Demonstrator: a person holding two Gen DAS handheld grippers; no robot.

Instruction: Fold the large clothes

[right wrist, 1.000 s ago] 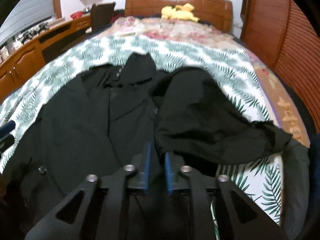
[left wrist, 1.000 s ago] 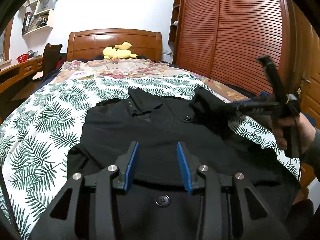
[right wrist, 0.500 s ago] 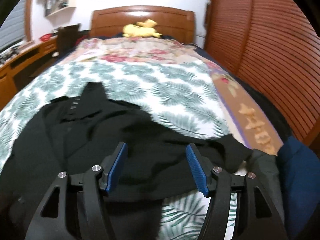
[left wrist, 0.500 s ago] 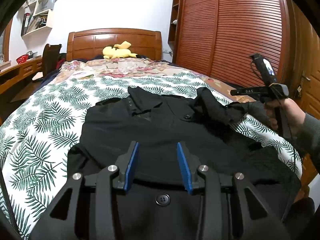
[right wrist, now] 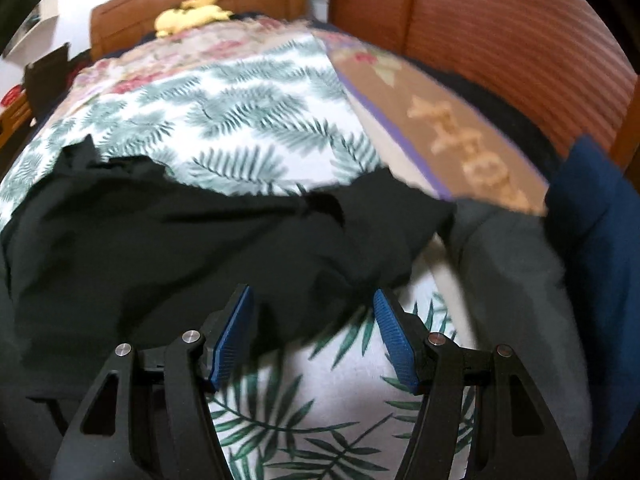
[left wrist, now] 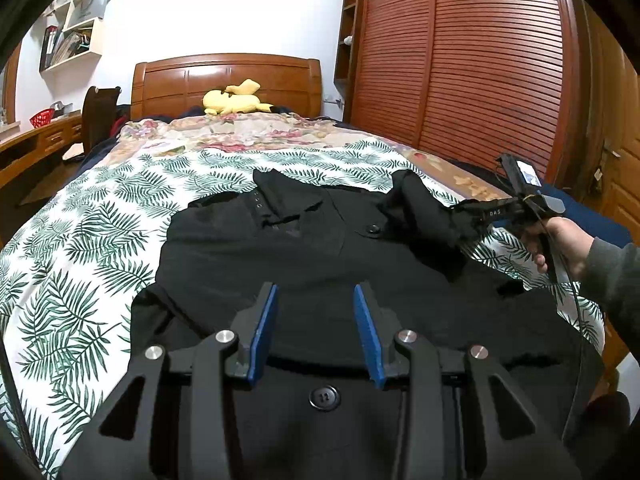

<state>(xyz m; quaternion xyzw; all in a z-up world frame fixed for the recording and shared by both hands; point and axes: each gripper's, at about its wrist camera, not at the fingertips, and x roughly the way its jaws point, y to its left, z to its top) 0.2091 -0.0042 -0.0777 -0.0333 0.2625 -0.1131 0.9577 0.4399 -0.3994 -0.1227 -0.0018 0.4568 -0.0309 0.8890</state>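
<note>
Leaf-print bed under black coat, both tongs agape

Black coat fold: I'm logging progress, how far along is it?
Early. Done: black coat spread on the bed, right sleeve brought onto the front. In hand: nothing; left gripper and right gripper open. Left: body folds.

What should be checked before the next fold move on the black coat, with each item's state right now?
1. Left gripper open, holding nothing: ok.
2. Right gripper open: ok.
3. Black coat lying on the leaf-print bedspread: ok.
4. Right sleeve lying flat: not ok, bunched.
5. Sleeve edge between the right fingers: cannot tell, blurred.
6. Grey garment apart from the sleeve: cannot tell.
</note>
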